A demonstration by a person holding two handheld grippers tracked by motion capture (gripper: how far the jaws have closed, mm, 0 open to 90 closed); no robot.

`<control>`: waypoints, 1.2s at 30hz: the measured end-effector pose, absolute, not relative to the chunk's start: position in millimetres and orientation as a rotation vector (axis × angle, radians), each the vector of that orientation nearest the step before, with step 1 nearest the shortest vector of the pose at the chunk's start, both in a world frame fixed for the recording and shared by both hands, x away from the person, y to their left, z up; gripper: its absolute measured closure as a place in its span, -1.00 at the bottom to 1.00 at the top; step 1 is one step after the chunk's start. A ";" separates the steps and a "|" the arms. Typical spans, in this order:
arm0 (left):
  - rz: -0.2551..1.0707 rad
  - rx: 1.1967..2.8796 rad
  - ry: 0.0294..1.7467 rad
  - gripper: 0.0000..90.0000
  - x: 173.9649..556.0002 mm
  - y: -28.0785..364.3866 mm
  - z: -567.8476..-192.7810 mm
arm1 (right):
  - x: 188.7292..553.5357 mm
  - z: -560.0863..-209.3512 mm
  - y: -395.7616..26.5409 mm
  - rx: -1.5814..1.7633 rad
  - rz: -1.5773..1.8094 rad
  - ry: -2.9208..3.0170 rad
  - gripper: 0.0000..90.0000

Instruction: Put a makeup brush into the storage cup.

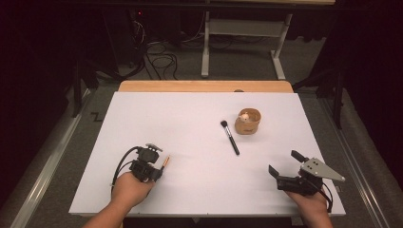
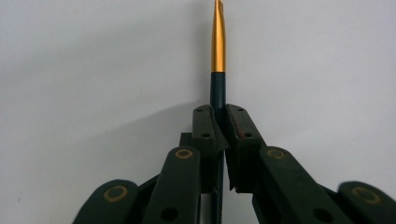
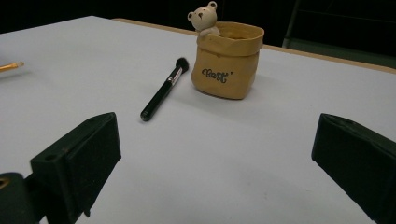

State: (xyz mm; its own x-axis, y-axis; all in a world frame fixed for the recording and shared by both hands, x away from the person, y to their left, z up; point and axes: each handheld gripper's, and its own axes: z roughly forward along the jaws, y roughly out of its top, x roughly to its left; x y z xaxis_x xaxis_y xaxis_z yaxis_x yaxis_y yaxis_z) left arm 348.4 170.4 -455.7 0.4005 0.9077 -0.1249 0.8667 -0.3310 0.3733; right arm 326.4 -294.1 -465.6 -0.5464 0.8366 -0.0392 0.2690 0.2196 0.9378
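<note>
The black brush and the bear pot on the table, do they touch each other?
Apart. The right gripper view shows bare white table between the black brush and the bear pot; the high view shows the same gap.

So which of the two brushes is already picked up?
The gold-tipped brush, clamped in the left tool. The black brush lies loose on the table beside the bear pot.

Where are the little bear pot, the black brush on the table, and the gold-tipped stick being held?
Bear pot (image 3: 226, 63): right gripper view, on its tan front wall.
Black brush (image 3: 161, 95): right gripper view, on its handle.
Gold-tipped stick (image 2: 218, 42): left gripper view, on its gold end.
</note>
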 end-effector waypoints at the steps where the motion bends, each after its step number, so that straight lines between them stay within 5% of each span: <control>1: 0.154 2.267 1.526 0.85 347.2 171.2 -454.7 | 326.1 -465.6 -293.8 1.025 1.325 1.941 -0.95; 23: 0.418 1.958 1.484 0.85 341.2 199.0 -447.8 | 325.7 -465.8 -293.7 1.021 1.318 1.940 -0.95; 36: 0.414 1.789 1.464 0.85 339.9 210.2 -453.5 | 325.7 -466.2 -293.8 1.017 1.308 1.939 -0.95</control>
